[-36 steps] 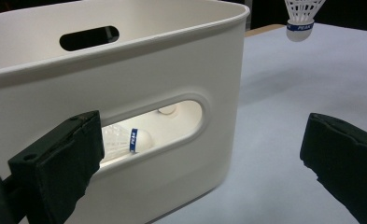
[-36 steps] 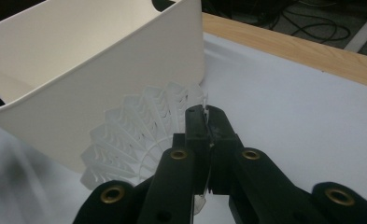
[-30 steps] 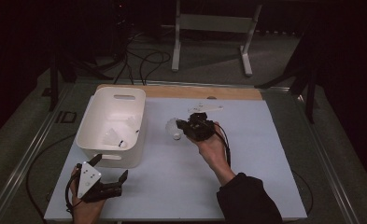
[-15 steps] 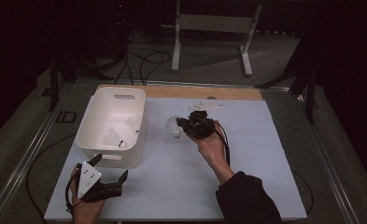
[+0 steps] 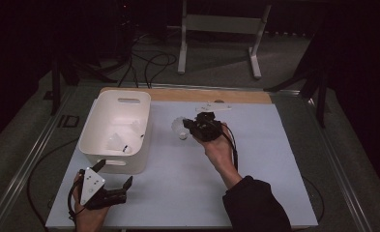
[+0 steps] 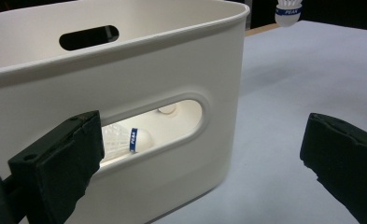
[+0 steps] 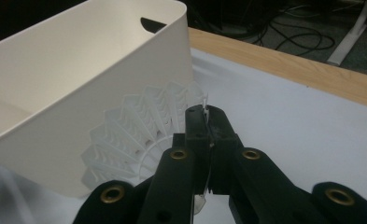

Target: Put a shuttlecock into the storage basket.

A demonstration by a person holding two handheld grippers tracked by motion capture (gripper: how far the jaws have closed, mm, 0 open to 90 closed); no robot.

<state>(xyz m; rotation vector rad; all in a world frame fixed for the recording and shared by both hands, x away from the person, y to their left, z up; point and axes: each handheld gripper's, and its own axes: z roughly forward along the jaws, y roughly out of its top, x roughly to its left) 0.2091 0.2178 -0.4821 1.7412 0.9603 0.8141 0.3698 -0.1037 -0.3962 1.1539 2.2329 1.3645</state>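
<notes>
From the high view, your right gripper [image 5: 193, 126] sits near the middle of the table [image 5: 274, 164], toward the far edge, with a white shuttlecock [image 5: 179, 128] at its tip, just right of the white bin [image 5: 88, 145]. The right gripper view settles what that view leaves unclear: your jaws are pressed together on the rim of the shuttlecock's [image 7: 139, 135] feather skirt, and the skirt fans out to the left against the bin's [image 7: 78, 88] outer wall.

Your left gripper [image 5: 111, 186] rests near the front left corner of the table, just in front of the bin, jaws spread wide with nothing between them. Through the left gripper view you look into the bin's [image 6: 190, 60] handle slot, where another shuttlecock [image 6: 125, 140] with a blue band lies inside; from above, pale shuttlecocks [image 5: 117, 141] show on the bin floor.
</notes>
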